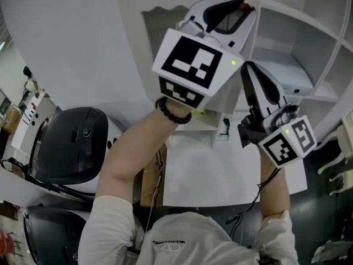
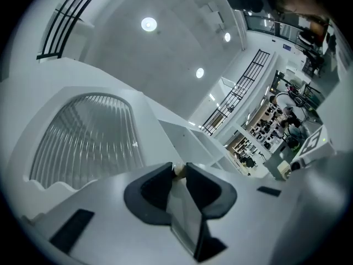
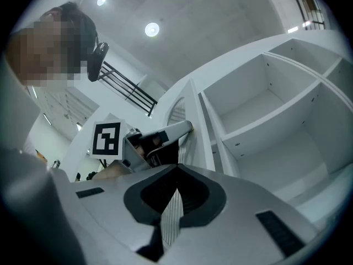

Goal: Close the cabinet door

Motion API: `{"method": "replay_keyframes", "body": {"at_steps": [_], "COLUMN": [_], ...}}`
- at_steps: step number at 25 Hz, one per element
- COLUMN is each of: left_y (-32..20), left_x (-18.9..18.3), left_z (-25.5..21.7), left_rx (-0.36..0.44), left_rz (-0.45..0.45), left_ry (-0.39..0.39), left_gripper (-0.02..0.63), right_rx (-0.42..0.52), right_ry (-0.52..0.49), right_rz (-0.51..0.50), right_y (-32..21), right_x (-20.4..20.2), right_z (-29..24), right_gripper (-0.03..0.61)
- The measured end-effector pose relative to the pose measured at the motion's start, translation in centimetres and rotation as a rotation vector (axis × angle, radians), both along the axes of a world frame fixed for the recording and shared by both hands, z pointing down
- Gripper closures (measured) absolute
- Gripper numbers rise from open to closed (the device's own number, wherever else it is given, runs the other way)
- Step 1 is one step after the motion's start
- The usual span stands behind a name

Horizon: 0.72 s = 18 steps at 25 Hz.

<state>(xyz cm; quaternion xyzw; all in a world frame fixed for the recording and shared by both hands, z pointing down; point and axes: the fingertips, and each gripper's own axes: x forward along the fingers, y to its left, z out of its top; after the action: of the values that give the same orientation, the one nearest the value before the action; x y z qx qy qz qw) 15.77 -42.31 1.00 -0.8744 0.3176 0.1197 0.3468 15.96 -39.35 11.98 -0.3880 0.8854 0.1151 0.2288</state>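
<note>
White and rigid, the cabinet door (image 2: 144, 127) stands ajar just ahead of the left tongs (image 2: 177, 168), which pinch its small knob (image 2: 178, 171), likely the best hold; its ribbed glass (image 2: 88, 142) looks fragile. The right tongs (image 3: 175, 171) are closed and empty.

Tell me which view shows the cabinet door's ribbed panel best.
Left gripper view: the ribbed panel fills the left side, with its arched top and ribs clear. The head view catches only a small patch of it near the top. The right gripper view sees it nearly edge-on, so just a thin sliver.
</note>
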Motion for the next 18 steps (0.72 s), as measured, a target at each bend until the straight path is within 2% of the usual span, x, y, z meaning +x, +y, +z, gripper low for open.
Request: {"method": "replay_keyframes", "body": {"at_steps": [11,18], "left_y": [-1.9,-3.0], "left_x": [0.8,0.9], "left_z": [-0.1,-0.2], "left_rx": [0.002,0.001], "left_rz": [-0.012,-0.056], "left_ry": [-0.017,-0.017], "left_gripper": [0.530,0.529], "right_rx": [-0.012,-0.018], "right_ry": [-0.014,-0.020], "right_rz": [0.023,0.042], "right_y": [-2.6,-3.3], "right_x": [0.7,1.2], "right_z": [0.5,0.6], "right_gripper": [0.569,0.569]}}
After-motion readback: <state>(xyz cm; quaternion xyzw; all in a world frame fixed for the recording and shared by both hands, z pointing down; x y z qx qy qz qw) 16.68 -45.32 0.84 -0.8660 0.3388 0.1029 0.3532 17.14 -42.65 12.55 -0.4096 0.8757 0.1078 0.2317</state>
